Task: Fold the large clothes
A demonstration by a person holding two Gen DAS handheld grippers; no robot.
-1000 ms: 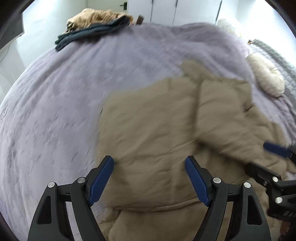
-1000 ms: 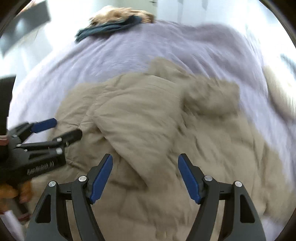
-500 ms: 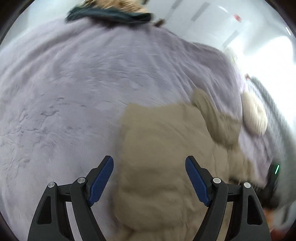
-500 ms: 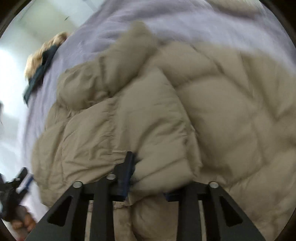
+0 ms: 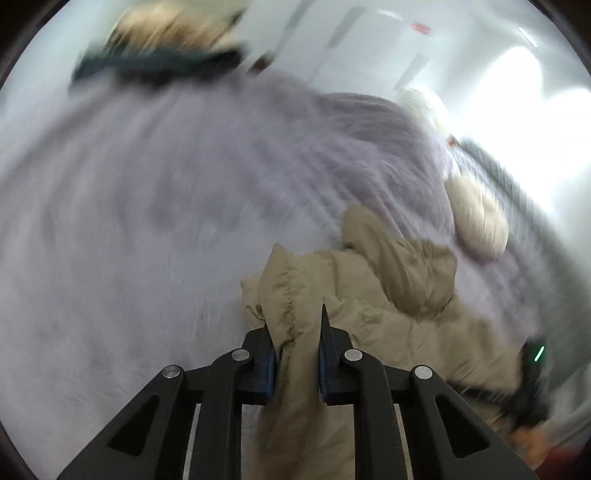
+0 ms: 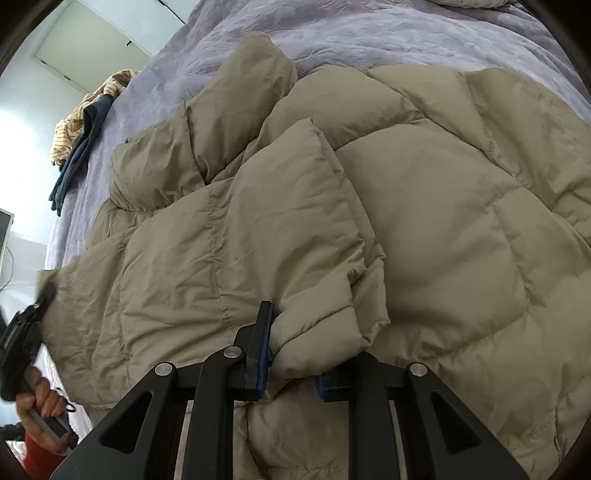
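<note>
Pinching the tan puffer jacket (image 6: 424, 206) at two edges, left gripper (image 5: 295, 332) and right gripper (image 6: 295, 339) should lift evenly, having just closed on fabric

A lavender bedspread (image 6: 369, 33) covered the bed beyond the fingers, white walls (image 5: 369, 48) and glaring window light (image 5: 517, 96) behind.

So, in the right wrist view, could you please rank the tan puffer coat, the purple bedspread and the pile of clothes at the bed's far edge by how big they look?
1. Tan puffer coat, though nearness inflates it.
2. Purple bedspread.
3. Pile of clothes.
</note>
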